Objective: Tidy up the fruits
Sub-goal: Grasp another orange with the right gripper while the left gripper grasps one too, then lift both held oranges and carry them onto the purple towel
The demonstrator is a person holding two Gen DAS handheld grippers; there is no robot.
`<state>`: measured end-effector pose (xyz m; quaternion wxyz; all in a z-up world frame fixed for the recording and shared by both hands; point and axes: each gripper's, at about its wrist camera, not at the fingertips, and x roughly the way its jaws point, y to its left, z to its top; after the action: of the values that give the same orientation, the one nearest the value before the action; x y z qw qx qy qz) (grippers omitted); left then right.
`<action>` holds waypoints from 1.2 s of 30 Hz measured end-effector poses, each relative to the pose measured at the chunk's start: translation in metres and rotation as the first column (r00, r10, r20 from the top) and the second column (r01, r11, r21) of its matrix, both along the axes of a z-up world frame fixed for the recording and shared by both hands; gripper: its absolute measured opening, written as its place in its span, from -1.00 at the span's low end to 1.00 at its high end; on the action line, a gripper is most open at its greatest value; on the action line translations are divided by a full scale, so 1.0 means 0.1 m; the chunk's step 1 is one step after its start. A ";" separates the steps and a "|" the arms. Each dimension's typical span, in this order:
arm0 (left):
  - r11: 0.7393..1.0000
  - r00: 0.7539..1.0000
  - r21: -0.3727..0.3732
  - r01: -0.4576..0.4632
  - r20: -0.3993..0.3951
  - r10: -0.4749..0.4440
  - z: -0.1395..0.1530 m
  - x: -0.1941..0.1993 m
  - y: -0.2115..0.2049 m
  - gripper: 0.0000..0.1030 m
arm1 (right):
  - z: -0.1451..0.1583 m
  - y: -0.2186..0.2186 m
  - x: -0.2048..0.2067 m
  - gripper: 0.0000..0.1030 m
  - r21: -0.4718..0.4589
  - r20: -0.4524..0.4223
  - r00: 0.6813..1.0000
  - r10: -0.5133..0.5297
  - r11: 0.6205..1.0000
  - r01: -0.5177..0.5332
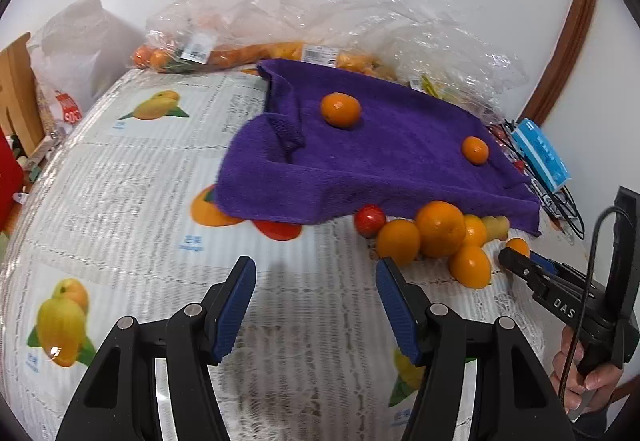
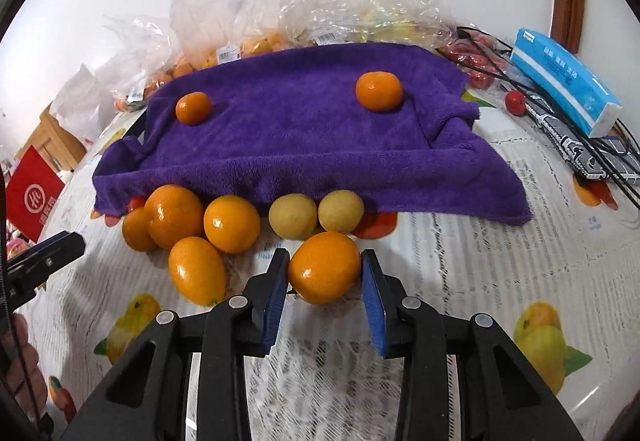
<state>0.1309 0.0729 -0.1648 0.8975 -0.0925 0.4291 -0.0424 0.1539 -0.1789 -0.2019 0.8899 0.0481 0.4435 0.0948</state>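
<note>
A purple towel (image 1: 380,161) (image 2: 312,129) lies on the fruit-print tablecloth (image 1: 120,181) with two mandarins (image 2: 193,108) (image 2: 378,90) on top. Along its front edge sit several oranges (image 2: 174,215) (image 1: 440,229), two yellow-green fruits (image 2: 293,216) and a small red fruit (image 1: 370,219). My right gripper (image 2: 325,257) (image 1: 520,255) is shut on one orange (image 2: 324,267) resting on the cloth, with a blue pad against each side. Left of the pile, my left gripper (image 1: 316,265) (image 2: 60,241) hangs open over bare cloth with nothing between its fingers.
Clear plastic bags (image 1: 248,41) (image 2: 360,1) of fruit are heaped behind the towel against the wall. A blue tissue pack (image 2: 564,81), black cables (image 2: 560,113) and a red fruit (image 2: 515,102) lie at the right. A red box (image 2: 34,197) stands off the left edge.
</note>
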 end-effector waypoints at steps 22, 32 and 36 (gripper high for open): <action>0.995 0.995 0.002 0.101 -0.006 -0.101 -0.22 0.28 -0.56 -0.27 | -0.05 -0.19 -0.15 -0.30 0.036 0.031 0.999 0.037 0.999 -0.039; 0.995 0.995 0.014 0.099 0.005 -0.099 -0.22 0.35 -0.60 -0.40 | -0.05 -0.19 -0.14 -0.30 0.047 0.030 0.999 0.038 0.998 -0.039; 0.994 0.995 0.040 0.101 0.007 -0.101 -0.22 0.34 -0.63 -0.40 | -0.05 -0.19 -0.15 -0.30 0.037 0.031 0.999 0.039 0.999 -0.040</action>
<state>0.1651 0.0097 -0.1864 0.8977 -0.0529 0.4300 -0.0797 0.1393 -0.1975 -0.2071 0.8934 0.0549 0.4291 0.1213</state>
